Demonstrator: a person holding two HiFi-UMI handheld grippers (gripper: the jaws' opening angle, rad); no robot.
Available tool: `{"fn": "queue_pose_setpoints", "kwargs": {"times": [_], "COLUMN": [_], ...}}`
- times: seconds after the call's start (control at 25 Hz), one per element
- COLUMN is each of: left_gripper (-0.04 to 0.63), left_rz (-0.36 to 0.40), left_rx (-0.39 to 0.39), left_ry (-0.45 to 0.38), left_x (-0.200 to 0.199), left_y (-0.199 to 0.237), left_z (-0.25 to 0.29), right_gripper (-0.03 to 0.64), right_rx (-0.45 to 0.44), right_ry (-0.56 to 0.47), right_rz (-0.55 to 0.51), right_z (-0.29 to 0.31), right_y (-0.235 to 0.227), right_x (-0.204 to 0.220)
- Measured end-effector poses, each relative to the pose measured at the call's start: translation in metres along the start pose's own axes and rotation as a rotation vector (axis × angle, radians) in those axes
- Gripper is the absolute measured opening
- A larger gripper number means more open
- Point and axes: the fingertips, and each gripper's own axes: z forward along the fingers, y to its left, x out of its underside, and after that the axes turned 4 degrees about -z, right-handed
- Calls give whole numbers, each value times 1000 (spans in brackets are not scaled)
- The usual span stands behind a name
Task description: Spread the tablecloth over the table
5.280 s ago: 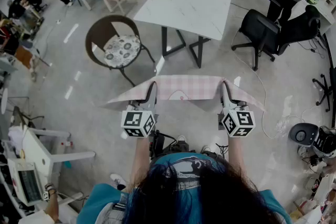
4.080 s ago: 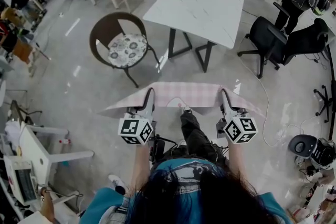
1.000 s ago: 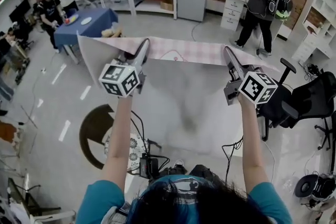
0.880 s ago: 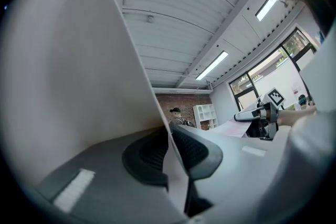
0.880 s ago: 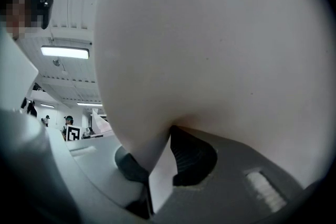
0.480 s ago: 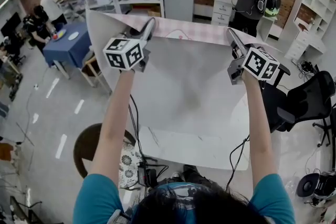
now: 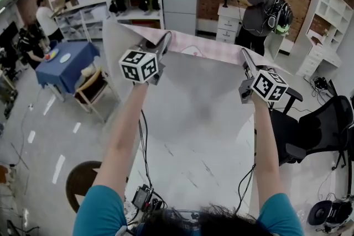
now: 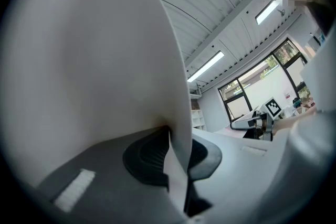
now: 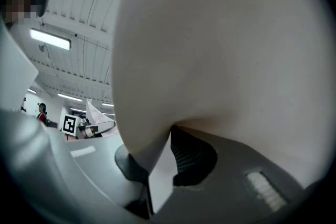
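Note:
The tablecloth (image 7: 193, 91) hangs stretched between both raised grippers; its white underside faces me and its pink checked side shows along the far top edge (image 7: 204, 47). My left gripper (image 7: 165, 38) grips the cloth's left corner, jaws closing further, with the cloth (image 8: 94, 60) pinched between the pads (image 8: 142, 157). On the right corner my right gripper (image 7: 243, 57) is shut, and a fold of cloth (image 9: 220, 44) sits in its pads (image 9: 194, 157). The white marble table (image 7: 188, 174) lies below the hanging cloth, close to me.
A person with a backpack (image 7: 260, 8) stands at the back by a white cabinet (image 7: 227, 22). A black office chair (image 7: 315, 130) is at the right. At the left are a blue-covered table (image 7: 63, 63), a wooden chair (image 7: 91, 91) and a round chair (image 7: 83, 185).
Both grippers have carried the cloth up and forward, away from me. It went from hanging low in front of the table to spread high above it. Both grips held.

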Motion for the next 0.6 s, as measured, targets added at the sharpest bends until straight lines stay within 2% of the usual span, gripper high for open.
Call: {"fn": "queue_pose_setpoints", "kwargs": {"times": [0.2, 0.32, 0.44, 0.52, 0.6], "left_gripper": [48, 49, 58, 60, 65], "left_rz": [66, 27, -17, -62, -79], "left_rx": [19, 20, 50, 78, 87], "left_ry": [-29, -117, -217, -231, -174], "left_x": [-5, 0, 19, 29, 32], "left_y": [15, 20, 8, 0, 0], "left_z": [70, 78, 62, 55, 54], "right_gripper": [41, 41, 41, 40, 38], "right_rx": [23, -11, -52, -56, -51], "right_ry": [-88, -143, -204, -202, -162], "right_rz": [-130, -281, -394, -393, -348], "right_z": [27, 32, 10, -1, 0], "right_y": [-42, -40, -29, -26, -28], "right_x": [-38, -63, -55, -49, -50]}}
